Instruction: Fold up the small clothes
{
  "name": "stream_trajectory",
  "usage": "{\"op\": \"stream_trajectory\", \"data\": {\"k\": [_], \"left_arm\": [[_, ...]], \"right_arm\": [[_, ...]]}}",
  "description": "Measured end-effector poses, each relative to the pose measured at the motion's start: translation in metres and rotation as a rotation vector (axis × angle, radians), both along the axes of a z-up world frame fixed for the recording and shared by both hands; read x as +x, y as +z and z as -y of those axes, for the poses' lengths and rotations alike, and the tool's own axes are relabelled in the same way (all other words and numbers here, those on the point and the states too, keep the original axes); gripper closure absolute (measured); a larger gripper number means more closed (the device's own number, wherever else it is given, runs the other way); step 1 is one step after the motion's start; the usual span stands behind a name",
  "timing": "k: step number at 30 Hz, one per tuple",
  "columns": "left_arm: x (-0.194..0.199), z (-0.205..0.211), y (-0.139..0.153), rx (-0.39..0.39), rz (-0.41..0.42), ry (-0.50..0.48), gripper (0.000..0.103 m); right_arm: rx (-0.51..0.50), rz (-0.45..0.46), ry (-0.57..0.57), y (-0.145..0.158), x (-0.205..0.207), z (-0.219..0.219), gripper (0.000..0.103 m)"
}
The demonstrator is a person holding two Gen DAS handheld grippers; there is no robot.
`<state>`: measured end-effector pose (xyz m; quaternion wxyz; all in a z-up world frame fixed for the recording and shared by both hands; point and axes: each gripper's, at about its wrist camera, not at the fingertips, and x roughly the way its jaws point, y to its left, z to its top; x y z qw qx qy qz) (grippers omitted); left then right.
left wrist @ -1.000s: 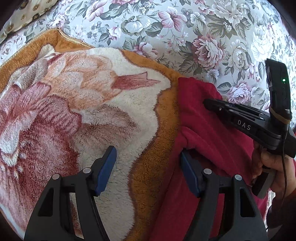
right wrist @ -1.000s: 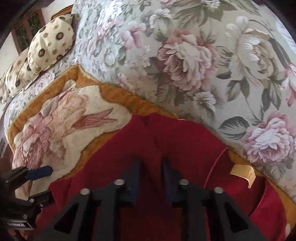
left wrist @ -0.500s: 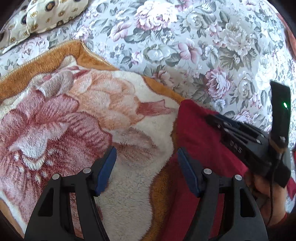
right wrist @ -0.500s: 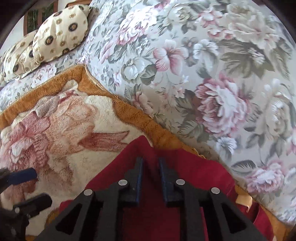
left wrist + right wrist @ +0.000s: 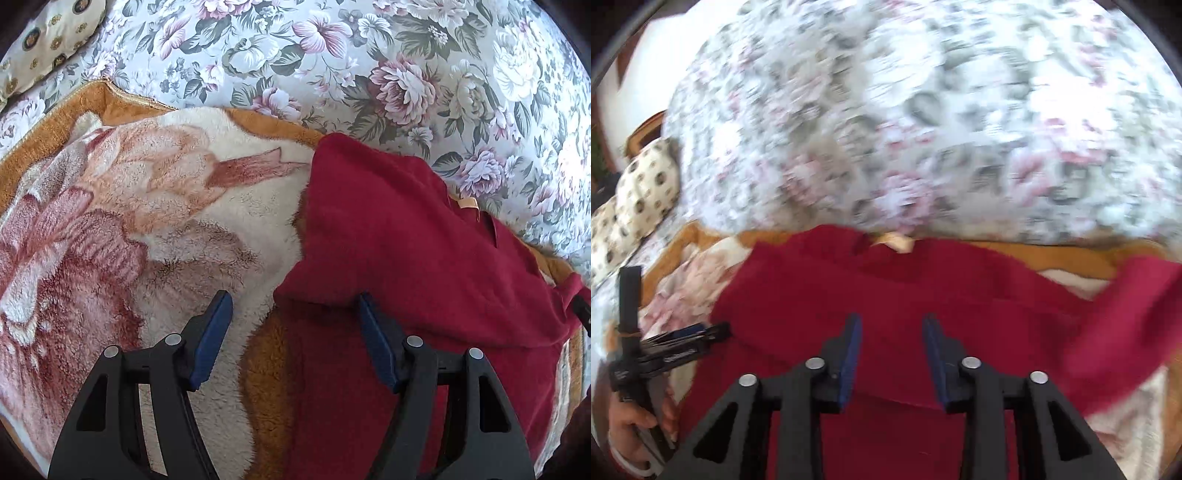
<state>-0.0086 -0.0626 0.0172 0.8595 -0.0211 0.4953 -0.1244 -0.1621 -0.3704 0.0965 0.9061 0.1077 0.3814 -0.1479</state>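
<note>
- The floral bedspread (image 5: 923, 110) was smeared with blur in the right wrist view.
- The red garment (image 5: 406, 240) lay on the fleece blanket (image 5: 129, 221).
- The left gripper (image 5: 295, 332) stood wide, empty.
- The right gripper (image 5: 892, 354), jaws just opening, gripped nothing.

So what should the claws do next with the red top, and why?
Probably the right claw, whose jaws have just been opening with nothing pinched, should reach for the loose red flap at the right and fold it inward. The left side of the red top already looks folded over.
</note>
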Motion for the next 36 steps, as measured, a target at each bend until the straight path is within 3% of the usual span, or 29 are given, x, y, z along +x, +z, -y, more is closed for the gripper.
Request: {"op": "stream_trajectory", "data": {"k": [2, 5, 6, 7, 8, 12, 15, 17, 22, 23, 25, 27, 31, 33, 36], "left_arm": [[-0.001, 0.001, 0.000, 0.011, 0.004, -0.001, 0.034], [-0.002, 0.003, -0.001, 0.018, 0.010, 0.004, 0.034], [-0.002, 0.003, -0.001, 0.019, 0.011, 0.004, 0.034], [-0.002, 0.002, -0.001, 0.017, 0.011, 0.006, 0.034], [-0.002, 0.002, -0.001, 0.012, 0.011, 0.008, 0.034], [-0.002, 0.004, 0.002, 0.011, 0.022, 0.013, 0.034], [-0.005, 0.010, 0.003, 0.027, 0.034, -0.006, 0.034], [-0.006, 0.012, 0.002, 0.042, 0.032, -0.013, 0.034], [-0.011, 0.012, 0.004, 0.042, 0.033, -0.010, 0.034], [-0.012, 0.013, 0.005, 0.040, 0.041, -0.011, 0.034], [-0.016, 0.015, 0.009, 0.020, 0.057, -0.023, 0.034], [-0.022, 0.016, 0.018, -0.023, 0.074, -0.032, 0.034], [-0.042, 0.026, 0.050, -0.087, 0.175, -0.089, 0.034], [-0.048, 0.035, 0.059, -0.080, 0.198, -0.124, 0.033], [-0.049, 0.050, 0.056, -0.137, 0.148, -0.163, 0.033]], "right_arm": [[-0.039, -0.044, -0.115, -0.003, -0.014, 0.027, 0.059], [0.108, -0.108, -0.079, -0.025, -0.007, 0.047, 0.060], [0.135, -0.118, -0.055, -0.030, -0.003, 0.047, 0.068], [0.118, -0.117, -0.055, -0.031, 0.002, 0.044, 0.094], [0.074, -0.098, -0.062, -0.030, 0.003, 0.044, 0.096], [-0.056, -0.007, -0.074, -0.009, 0.013, 0.038, 0.096], [-0.176, -0.126, -0.107, -0.022, 0.026, 0.045, 0.096], [-0.150, -0.224, -0.117, -0.031, 0.017, 0.055, 0.096], [-0.086, -0.056, -0.108, -0.004, -0.022, 0.037, 0.095], [-0.065, -0.046, -0.057, -0.007, -0.019, 0.030, 0.094], [-0.026, -0.130, 0.017, -0.028, -0.004, 0.020, 0.090], [0.048, -0.168, -0.013, -0.050, 0.000, 0.025, 0.090], [0.179, -0.041, -0.053, -0.027, -0.033, 0.041, 0.086], [0.137, -0.018, -0.104, -0.014, -0.053, 0.054, 0.080], [0.078, 0.020, -0.236, 0.003, -0.089, 0.087, 0.072]]}}
